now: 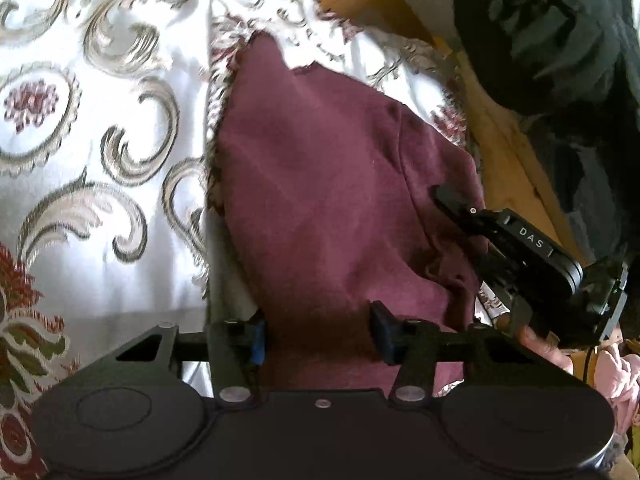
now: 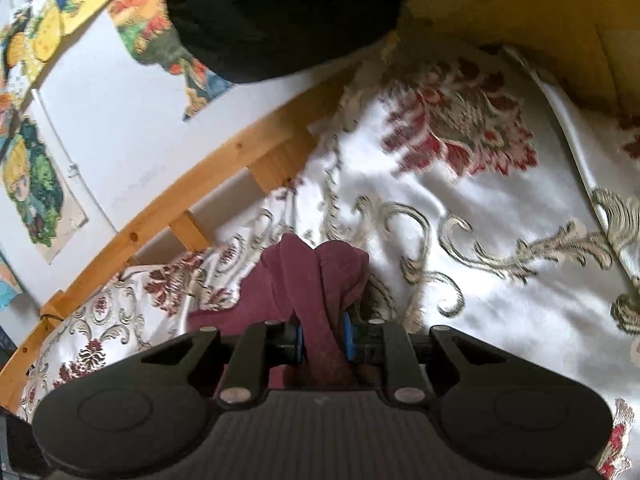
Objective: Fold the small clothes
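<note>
Shiny white bedcover with swirls (image 1: 100, 128) lay under the soft, floppy dark red cloth garment (image 1: 320, 184), and you pinched its bunched edge in your right gripper (image 2: 323, 338) while your left gripper (image 1: 316, 334) stood open around it.

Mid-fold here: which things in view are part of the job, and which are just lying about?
Part of the job:
maroon garment
left gripper, with garment cloth between its fingers
right gripper, shut on the garment
patterned bedspread, the folding surface

Lying about:
black garment
pink cloth
wooden bed frame
wall pictures
</note>
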Demonstrator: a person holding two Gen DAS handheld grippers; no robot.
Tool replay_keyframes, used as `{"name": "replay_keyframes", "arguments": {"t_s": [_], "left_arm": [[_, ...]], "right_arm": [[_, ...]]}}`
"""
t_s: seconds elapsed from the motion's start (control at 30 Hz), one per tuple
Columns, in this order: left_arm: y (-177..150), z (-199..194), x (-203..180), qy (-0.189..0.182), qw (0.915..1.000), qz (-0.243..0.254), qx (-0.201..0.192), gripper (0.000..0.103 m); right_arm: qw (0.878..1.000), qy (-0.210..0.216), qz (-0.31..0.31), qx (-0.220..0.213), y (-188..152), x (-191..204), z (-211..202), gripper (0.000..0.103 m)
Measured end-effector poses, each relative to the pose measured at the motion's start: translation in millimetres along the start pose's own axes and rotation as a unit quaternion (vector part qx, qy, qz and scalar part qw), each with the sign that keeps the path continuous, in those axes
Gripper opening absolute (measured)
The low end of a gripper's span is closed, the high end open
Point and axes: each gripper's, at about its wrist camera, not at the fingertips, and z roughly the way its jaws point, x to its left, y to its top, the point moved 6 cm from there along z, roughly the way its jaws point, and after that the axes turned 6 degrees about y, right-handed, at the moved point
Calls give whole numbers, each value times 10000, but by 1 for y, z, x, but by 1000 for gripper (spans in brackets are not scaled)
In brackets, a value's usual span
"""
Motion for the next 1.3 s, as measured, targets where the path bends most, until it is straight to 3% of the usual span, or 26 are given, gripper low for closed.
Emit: {"name": "replay_keyframes", "arguments": {"t_s": [0.13,0.3,0.57,0.83,1.0,1.3], "left_arm": [[6,-10,-14,17,9984,464,-335,46],[17,-29,-23,33,9956,582,-737,46],[49,-69,-10,534,9816,754,-1669,44],[40,-38,31,1035,9897,188,-973,45],[39,-37,28,1084,9889,276,-976,45],[39,-37,29,1121,9890,258,-929,46]], "right_arm": [[9995,182,-186,-203,8,20,-9,19],[9976,357,-290,-509,25,45,-13,19],[9948,673,-379,-657,31,78,11,19],[9986,197,-480,74,-3,63,54,19],[9998,111,-127,69,-3,43,54,19],[9997,51,-189,116,-4,43,51,22]]}}
